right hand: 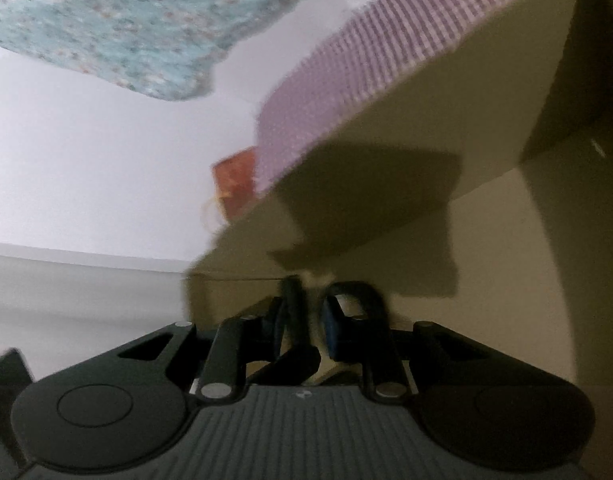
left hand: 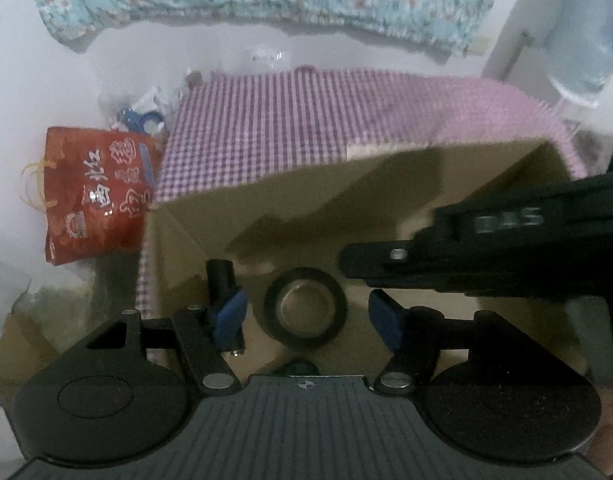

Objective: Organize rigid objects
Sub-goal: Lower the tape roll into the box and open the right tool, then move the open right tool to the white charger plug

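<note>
In the lower middle, the left gripper (left hand: pixel 304 316) stands apart over the black tape roll (left hand: pixel 305 309) in the cardboard box (left hand: pixel 386 184). The right gripper (right hand: pixel 304 330) is nearly together; whether it holds something I cannot tell. Next, I think, the left must withdraw.

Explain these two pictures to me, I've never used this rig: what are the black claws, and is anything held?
There is no robot: a person carries a two-finger gripper in each hand, each with a camera looking along its fingers. The left view shows the left gripper open over a cardboard box. A roll of black tape lies on the box floor between its blue pads, apparently untouched. A checked cloth and a red bag lie beyond. In the right view the right gripper is nearly closed. Blur hides whether it holds anything.
</note>
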The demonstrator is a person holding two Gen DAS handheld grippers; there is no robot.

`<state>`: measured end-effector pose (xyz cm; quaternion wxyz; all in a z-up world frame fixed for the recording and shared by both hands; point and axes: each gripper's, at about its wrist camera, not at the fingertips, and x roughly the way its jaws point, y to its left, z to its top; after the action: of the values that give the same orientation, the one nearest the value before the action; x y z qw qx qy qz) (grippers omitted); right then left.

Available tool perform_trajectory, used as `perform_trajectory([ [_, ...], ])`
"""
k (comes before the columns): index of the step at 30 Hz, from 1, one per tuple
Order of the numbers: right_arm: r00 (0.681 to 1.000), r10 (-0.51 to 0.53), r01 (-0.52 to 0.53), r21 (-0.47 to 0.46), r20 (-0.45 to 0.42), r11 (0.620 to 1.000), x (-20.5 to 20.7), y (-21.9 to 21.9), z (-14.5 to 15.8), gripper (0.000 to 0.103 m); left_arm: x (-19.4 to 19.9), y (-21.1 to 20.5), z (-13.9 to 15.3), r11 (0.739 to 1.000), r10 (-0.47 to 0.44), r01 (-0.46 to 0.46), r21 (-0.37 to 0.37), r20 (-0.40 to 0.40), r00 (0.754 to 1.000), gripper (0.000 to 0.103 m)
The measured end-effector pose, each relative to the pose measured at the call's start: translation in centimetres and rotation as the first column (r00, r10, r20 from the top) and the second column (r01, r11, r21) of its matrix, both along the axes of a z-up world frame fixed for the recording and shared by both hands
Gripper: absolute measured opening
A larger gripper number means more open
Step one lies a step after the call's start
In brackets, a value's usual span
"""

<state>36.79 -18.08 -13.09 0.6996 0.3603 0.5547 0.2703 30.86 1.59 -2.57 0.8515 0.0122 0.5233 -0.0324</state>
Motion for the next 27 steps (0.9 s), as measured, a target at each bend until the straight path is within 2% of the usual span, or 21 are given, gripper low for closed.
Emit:
perform_trajectory([
  [5,0.997,0.008,-0.015,0.088,0.076,0.996,-3.9,-3.2,5.1,0.023,-3.9,0.4,4.6,0.999,-0.046,0.047,-0.004,0.124,0.991,0.077],
  [10,0.979,-0.006,-0.023,0.141,0.202,0.990,-10.0,-7.3,10.3,0.025,-9.6,0.4,9.0,0.994,-0.104,0.108,0.000,0.254,0.962,0.080],
  [11,0.974,-0.022,-0.014,0.153,0.225,0.988,-11.5,-8.2,11.0,0.029,-10.7,0.5,9.7,0.993,-0.108,0.114,-0.006,0.275,0.955,0.080],
  [14,0.952,-0.082,0.036,0.158,0.294,0.987,-16.0,-11.0,12.1,0.055,-14.1,0.5,10.9,0.990,-0.116,0.137,-0.041,0.334,0.935,0.084],
  [16,0.938,-0.126,0.086,0.136,0.324,0.987,-19.3,-12.5,12.1,0.056,-16.5,0.3,11.4,0.987,-0.115,0.148,-0.060,0.375,0.920,0.086],
  [19,0.929,-0.181,0.159,0.092,0.324,0.983,-23.1,-13.4,11.1,0.056,-19.8,-0.2,11.2,0.987,-0.106,0.149,-0.067,0.427,0.898,0.093],
  [21,0.926,-0.215,0.207,0.060,0.310,0.977,-25.4,-13.8,9.8,0.057,-21.6,-0.9,10.3,0.988,-0.099,0.139,-0.062,0.436,0.895,0.095],
  [24,0.927,-0.241,0.254,-0.008,0.286,0.967,-28.6,-14.0,8.1,0.057,-23.2,-2.0,8.6,0.987,-0.126,0.156,-0.040,0.409,0.904,0.095],
  [27,0.932,-0.222,0.268,-0.131,0.286,0.955,-29.9,-13.1,6.7,0.057,-24.2,-2.9,6.4,0.986,-0.134,0.162,-0.049,0.352,0.926,0.095],
])
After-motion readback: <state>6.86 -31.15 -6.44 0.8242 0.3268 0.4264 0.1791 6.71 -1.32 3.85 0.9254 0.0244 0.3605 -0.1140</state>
